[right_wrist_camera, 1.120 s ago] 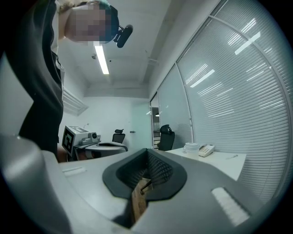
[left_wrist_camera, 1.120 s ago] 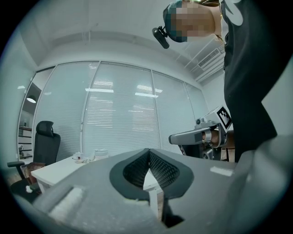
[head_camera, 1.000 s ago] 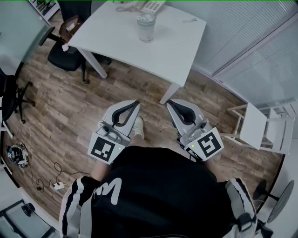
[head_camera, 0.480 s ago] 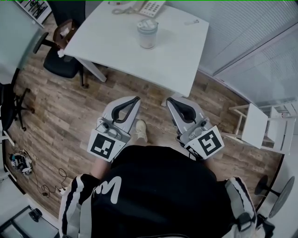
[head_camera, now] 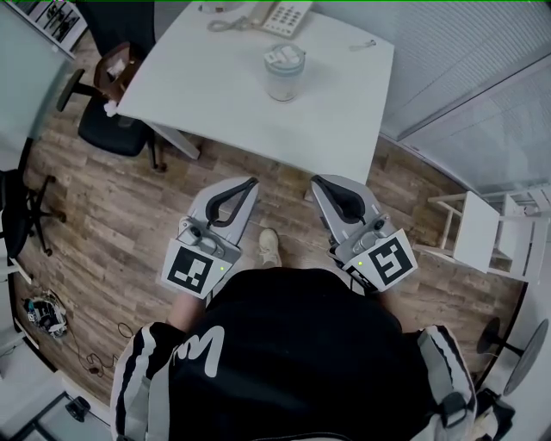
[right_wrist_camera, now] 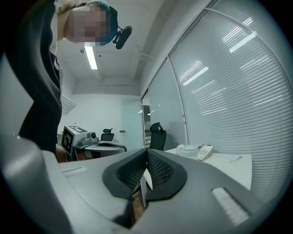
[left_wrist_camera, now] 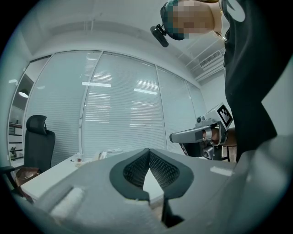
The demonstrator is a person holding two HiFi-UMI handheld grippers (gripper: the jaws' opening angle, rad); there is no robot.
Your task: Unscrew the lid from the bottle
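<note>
a white table [head_camera: 228, 82] stands on wood-plank floor [head_camera: 129, 215], its far edge against a wall of glass panels with closed blinds [head_camera: 482, 60]. the bottle [head_camera: 284, 76] stands upright near the middle of the tabletop with its lid [head_camera: 284, 57] on. a white telephone [head_camera: 277, 13] lies at the far edge and a small pen-like object [head_camera: 362, 44] toward the right corner. a black office chair [head_camera: 108, 125] sits at the table's left end, and a white stool [head_camera: 478, 232] stands on the floor to the right. the left gripper [head_camera: 250, 183] and right gripper [head_camera: 317, 181] are held level over the floor, short of the table and well apart from the bottle. both have their jaws closed together on nothing.
</note>
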